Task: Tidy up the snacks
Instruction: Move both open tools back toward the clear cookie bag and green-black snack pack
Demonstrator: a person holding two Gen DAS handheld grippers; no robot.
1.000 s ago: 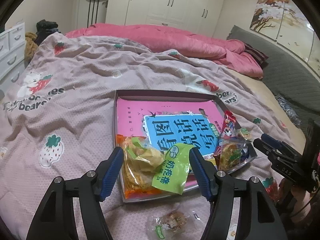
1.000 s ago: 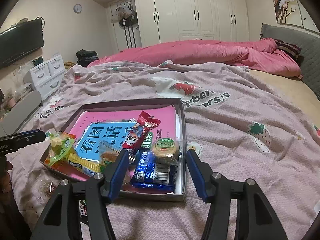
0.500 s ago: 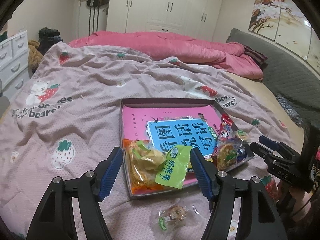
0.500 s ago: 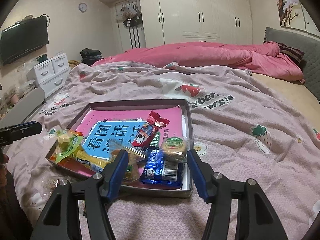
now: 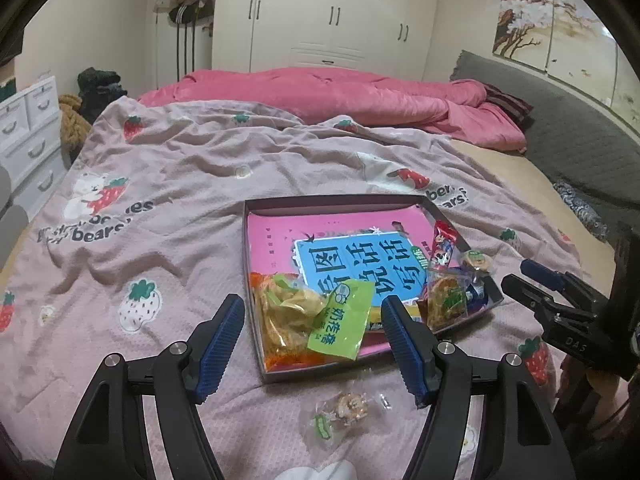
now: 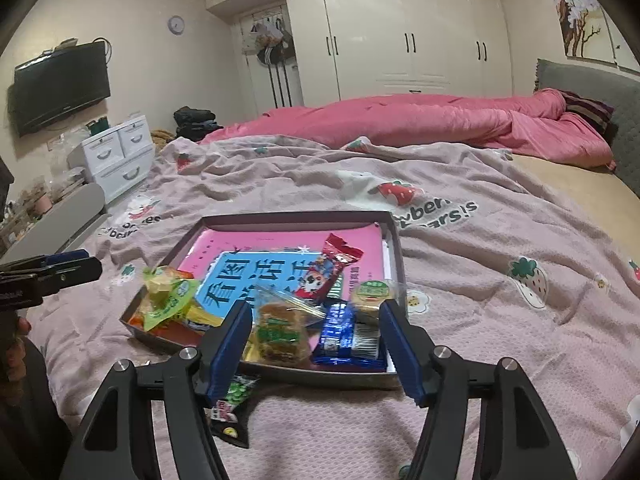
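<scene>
Both my grippers (image 5: 312, 334) (image 6: 314, 344) gape empty, right jaws just widening; risk: loose wrapped biscuit (image 5: 346, 408) outside tray (image 5: 340, 201) gets overlooked

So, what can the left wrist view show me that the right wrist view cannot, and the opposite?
Only the left wrist view shows the small clear-wrapped snack lying on the bedspread in front of the tray.

Only the right wrist view shows the dark packet with green print outside the tray, the television and the blue packet.

Both show the tray, the green packet and the red packet.
</scene>
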